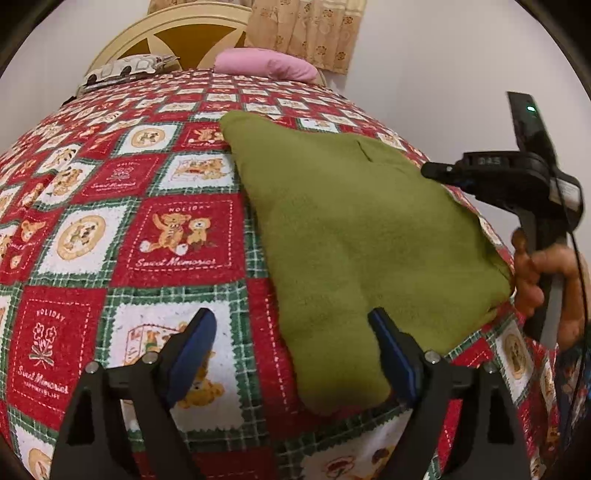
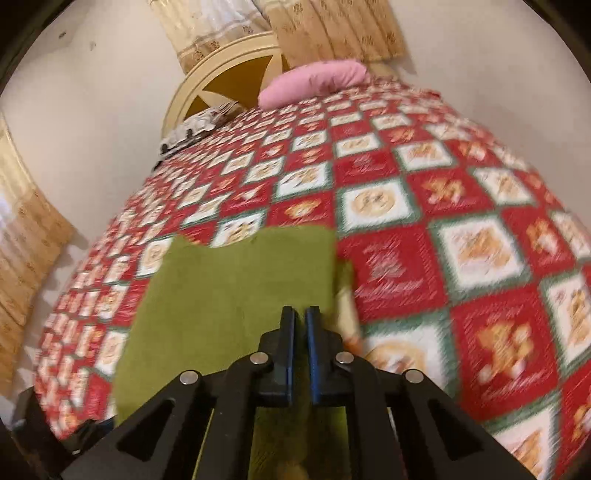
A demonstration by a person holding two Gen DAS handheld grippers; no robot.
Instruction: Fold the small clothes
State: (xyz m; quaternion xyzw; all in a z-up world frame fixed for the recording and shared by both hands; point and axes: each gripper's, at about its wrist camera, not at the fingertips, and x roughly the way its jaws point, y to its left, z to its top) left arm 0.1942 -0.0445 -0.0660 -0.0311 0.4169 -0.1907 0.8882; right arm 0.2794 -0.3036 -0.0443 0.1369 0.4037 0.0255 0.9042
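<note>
A small olive-green fleece garment (image 1: 362,236) lies on the bed, one narrow end reaching toward my left gripper (image 1: 291,325). That gripper is open and empty, its right finger (image 1: 388,343) over the garment's near edge. In the right wrist view the green garment (image 2: 236,291) lies ahead and under my right gripper (image 2: 300,314), whose blue-padded fingers are almost together with green cloth between them. The view is blurred. The right gripper's body (image 1: 517,177) shows at the garment's far right edge in the left wrist view.
The bed is covered by a red, white and green teddy-bear quilt (image 1: 122,221). A pink pillow (image 1: 266,64) and a patterned pillow (image 1: 125,70) lie at the cream headboard (image 1: 166,33). Beige curtains (image 2: 332,29) hang behind.
</note>
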